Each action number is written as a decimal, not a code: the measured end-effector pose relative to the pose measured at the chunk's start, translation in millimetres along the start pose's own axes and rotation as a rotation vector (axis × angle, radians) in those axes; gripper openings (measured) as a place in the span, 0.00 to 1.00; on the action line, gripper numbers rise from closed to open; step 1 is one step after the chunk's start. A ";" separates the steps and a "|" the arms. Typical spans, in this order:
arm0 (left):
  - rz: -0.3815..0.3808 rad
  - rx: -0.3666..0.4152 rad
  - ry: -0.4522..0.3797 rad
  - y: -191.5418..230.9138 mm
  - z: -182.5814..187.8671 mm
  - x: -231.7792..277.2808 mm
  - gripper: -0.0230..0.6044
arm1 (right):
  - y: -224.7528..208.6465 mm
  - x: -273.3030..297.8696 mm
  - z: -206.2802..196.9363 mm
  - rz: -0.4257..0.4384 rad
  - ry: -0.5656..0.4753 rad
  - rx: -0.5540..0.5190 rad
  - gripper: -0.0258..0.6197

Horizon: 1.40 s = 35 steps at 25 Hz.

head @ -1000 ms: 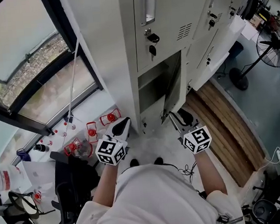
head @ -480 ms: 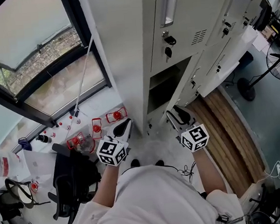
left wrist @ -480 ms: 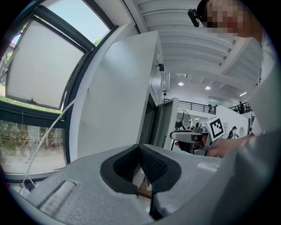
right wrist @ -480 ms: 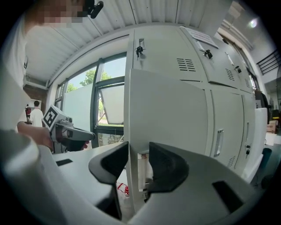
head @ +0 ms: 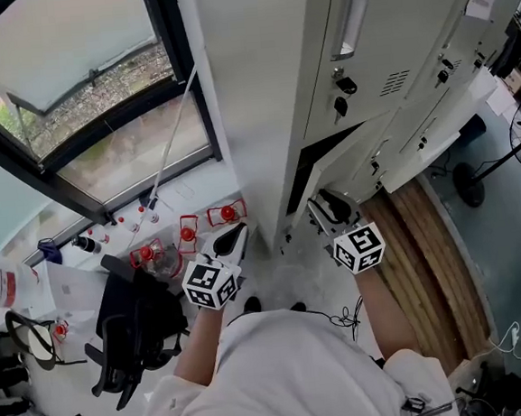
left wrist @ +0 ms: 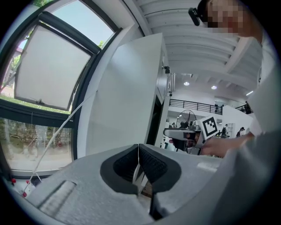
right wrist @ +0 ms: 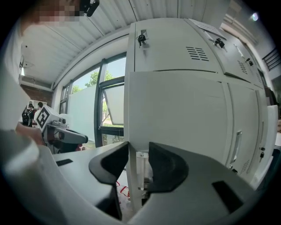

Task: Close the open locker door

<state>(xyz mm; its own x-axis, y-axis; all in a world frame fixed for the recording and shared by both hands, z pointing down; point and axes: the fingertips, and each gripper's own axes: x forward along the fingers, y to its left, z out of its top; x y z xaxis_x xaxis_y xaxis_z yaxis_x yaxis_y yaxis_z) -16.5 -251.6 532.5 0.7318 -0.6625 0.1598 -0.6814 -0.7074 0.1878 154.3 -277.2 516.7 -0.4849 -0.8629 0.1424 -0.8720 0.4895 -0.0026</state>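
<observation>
A second ago the lower compartment gaped wide, its dark inside plain to see. Now the locker door (head: 352,163) has swung most of the way round. Only a narrow dark wedge is left between it and the frame, straight ahead of the right tool (head: 325,204). I'd say the closing is nearly done: a short last push should bring the panel flush with its neighbours, though whether it latches can't be judged from here.

The right tool (right wrist: 139,167) has the door's free edge standing upright between its jaws. The pads sit on either side of it and look pressed onto the folded metal. The left tool (head: 230,240) takes no part. It is held off to the left of the working one, beside the blank side wall of the lockers (head: 250,86), on the window (head: 77,74) side. Its jaws (left wrist: 138,165) are closed together with nothing between them.

The door (right wrist: 175,114) itself is plain pale painted sheet metal, flat and unmarked, with a thin folded edge. A small metal tab shows on that edge just beyond the right tool's pads. Directly above it the upper door (head: 364,48) is already closed, with its slotted vents, keyed lock and long recessed handle.
</observation>
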 end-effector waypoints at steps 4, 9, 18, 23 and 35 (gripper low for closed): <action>0.017 -0.007 0.004 5.3 -2.3 -2.7 0.06 | -0.5 14.8 2.4 0.015 0.000 -0.001 0.26; 0.030 -0.009 0.006 10.4 -3.3 -2.4 0.06 | -2.8 30.0 4.3 0.025 0.001 0.007 0.26; 0.053 -0.016 0.001 14.4 -2.4 -0.6 0.06 | -4.3 42.8 6.9 0.050 0.002 0.007 0.26; 0.069 -0.019 0.001 13.9 -2.1 0.9 0.06 | -4.8 44.2 7.6 0.071 0.003 0.007 0.26; 0.117 -0.028 0.007 -8.1 -10.7 1.1 0.06 | -14.0 14.9 -10.8 0.069 0.063 0.027 0.26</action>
<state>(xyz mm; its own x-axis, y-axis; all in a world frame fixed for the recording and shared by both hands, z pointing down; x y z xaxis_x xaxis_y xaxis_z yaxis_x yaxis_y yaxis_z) -10.0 -244.0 541.5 0.6478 -0.7381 0.1884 -0.7613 -0.6185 0.1943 160.0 -295.6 529.6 -0.5395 -0.8170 0.2033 -0.8385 0.5433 -0.0416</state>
